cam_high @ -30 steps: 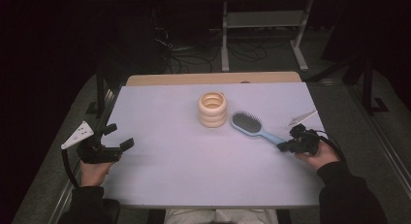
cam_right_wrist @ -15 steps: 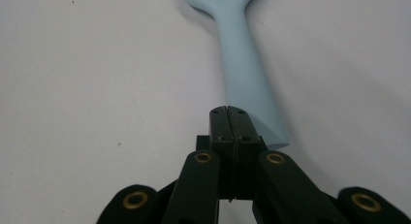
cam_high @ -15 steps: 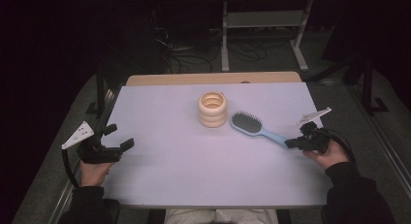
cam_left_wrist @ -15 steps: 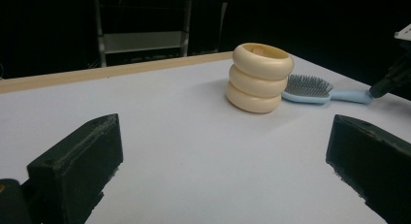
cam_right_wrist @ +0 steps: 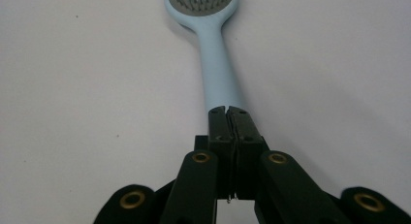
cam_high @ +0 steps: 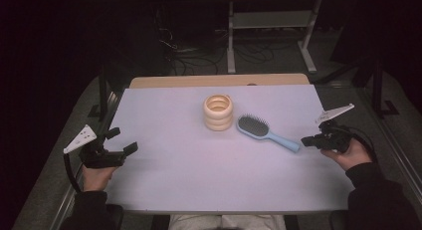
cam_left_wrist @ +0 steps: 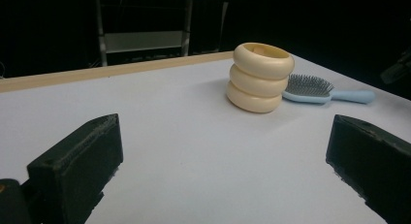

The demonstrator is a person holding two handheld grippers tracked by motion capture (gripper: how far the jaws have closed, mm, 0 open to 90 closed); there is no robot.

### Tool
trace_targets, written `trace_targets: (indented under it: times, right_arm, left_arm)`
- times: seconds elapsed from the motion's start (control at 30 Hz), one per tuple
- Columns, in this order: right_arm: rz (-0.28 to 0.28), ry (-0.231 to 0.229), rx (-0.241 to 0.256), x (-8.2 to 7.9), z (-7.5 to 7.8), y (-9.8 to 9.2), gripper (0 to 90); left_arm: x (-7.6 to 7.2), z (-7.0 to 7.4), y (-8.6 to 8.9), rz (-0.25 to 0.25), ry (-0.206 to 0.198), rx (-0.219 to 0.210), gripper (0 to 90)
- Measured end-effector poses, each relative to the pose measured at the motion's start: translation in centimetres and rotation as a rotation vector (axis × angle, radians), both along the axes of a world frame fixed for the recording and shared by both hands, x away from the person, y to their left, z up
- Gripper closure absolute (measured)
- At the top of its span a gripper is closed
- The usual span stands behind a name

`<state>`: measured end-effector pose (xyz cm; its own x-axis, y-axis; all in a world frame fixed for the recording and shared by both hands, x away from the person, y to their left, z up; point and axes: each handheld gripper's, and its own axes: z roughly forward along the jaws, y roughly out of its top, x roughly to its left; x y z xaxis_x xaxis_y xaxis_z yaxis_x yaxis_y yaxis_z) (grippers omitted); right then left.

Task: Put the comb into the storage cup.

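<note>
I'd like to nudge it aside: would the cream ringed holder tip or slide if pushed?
The cream ringed holder is squat with a broad base, so it would likely slide. A push at its top rim might tip it; it looks hollow, probably light.

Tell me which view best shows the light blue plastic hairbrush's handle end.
The right gripper view: the light blue plastic hairbrush handle runs straight to the right gripper, whose jaws are pressed together at its tip. The high view shows the whole brush, small. The left gripper view shows it side-on beside the cream ringed cup.
</note>
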<state>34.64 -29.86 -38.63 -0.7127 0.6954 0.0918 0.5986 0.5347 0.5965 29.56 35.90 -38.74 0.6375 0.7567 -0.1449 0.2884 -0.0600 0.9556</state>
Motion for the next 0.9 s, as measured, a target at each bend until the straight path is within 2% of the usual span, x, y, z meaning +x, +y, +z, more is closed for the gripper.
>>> trace_targets:
  times: [0.17, 0.3, 0.47, 0.63, 0.8, 0.9]
  right_arm:
    - [0.010, -0.024, -0.019, 0.3, 1.6, -0.1, 82.8]
    - [0.017, -0.039, -0.038, 0.5, 2.5, 0.1, 74.9]
    - [0.021, -0.050, -0.027, 1.0, 3.3, 0.5, 55.7]
    - [0.041, -0.032, -0.036, 1.4, 3.7, 1.4, 40.5]
    - [0.067, -0.013, -0.037, 2.2, 4.2, 2.1, 20.6]
    - [0.051, -0.019, -0.043, 2.8, 4.6, 2.5, 12.3]
  left_arm:
    - [0.0, 0.0, 0.0, 0.000, 0.000, 0.000, 0.0]
    - [0.0, 0.0, 0.0, -0.002, -0.001, 0.007, 0.0]
    - [0.0, 0.0, -0.1, -0.005, 0.000, 0.010, 0.0]
    - [0.0, 0.0, -0.1, -0.005, 0.000, 0.010, 0.0]
    - [0.0, -0.1, -0.1, -0.006, 0.000, 0.011, 0.0]
    - [0.0, -0.1, -0.1, -0.006, 0.000, 0.011, 0.0]
